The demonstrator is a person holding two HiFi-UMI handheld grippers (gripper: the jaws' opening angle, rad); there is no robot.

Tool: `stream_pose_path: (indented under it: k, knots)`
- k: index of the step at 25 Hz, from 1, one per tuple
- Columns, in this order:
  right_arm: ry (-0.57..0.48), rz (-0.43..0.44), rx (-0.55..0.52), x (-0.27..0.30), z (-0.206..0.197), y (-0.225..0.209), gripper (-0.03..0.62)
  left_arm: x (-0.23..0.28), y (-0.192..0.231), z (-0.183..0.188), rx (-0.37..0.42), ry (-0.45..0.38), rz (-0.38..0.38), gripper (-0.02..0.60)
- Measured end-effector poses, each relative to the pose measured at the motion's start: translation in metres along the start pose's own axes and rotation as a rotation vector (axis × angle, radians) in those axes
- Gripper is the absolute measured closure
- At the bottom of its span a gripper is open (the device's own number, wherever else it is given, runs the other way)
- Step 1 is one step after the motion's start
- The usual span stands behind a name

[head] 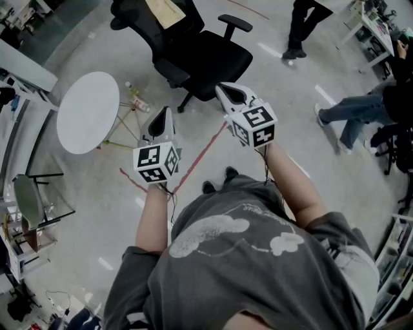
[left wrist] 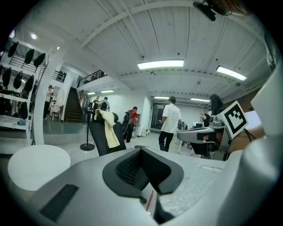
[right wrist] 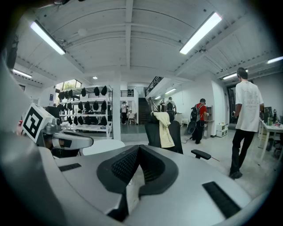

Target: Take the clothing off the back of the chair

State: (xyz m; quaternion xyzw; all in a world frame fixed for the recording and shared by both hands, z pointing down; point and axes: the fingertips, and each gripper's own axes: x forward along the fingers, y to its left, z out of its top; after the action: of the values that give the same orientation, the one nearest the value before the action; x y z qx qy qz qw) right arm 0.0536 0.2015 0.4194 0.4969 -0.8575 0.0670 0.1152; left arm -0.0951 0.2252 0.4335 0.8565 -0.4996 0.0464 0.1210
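Pale yellow clothing (head: 165, 11) draped over the backrest of a black office chair (head: 210, 61), left gripper (head: 164, 113) and right gripper (head: 224, 89) side by side, apart from the garment, both jaw pairs closed together and empty, round white table (head: 87, 111) at left.

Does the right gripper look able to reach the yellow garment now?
Probably not yet: the right gripper, shut, is short of the chair bearing the garment; only open floor lies between.

White round table (head: 87, 113), grey floor (head: 90, 193).
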Motion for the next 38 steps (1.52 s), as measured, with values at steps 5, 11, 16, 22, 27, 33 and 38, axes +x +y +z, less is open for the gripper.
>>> stream_pose_path:
  k: [5,11,16,22,27,33,38]
  knots:
    - [0.005,0.011,0.001,0.007,0.003,0.009,0.603,-0.004,0.011,0.003,-0.006,-0.004,-0.006,0.581]
    - [0.024,0.022,0.018,0.008,-0.004,0.015,0.603,-0.007,0.019,-0.003,-0.018,-0.002,-0.003,0.581]
    - [0.054,-0.001,0.039,0.007,-0.012,0.002,0.603,-0.008,0.027,-0.007,0.009,0.016,0.010,0.581]
    - [-0.026,-0.064,0.052,0.015,0.009,-0.031,0.603,0.014,0.035,-0.005,-0.016,0.035,0.021,0.581]
    - [-0.021,-0.019,0.122,0.049,-0.004,-0.049,0.602,0.043,0.050,-0.007,-0.019,0.077,0.060,0.581]
    - [-0.011,0.031,0.109,0.111,-0.001,-0.101,0.602,0.105,0.077,-0.002,0.011,0.110,0.137,0.581]
    - [0.006,0.111,0.112,0.185,0.015,-0.155,0.602,0.170,0.108,0.015,-0.004,0.124,0.222,0.581]
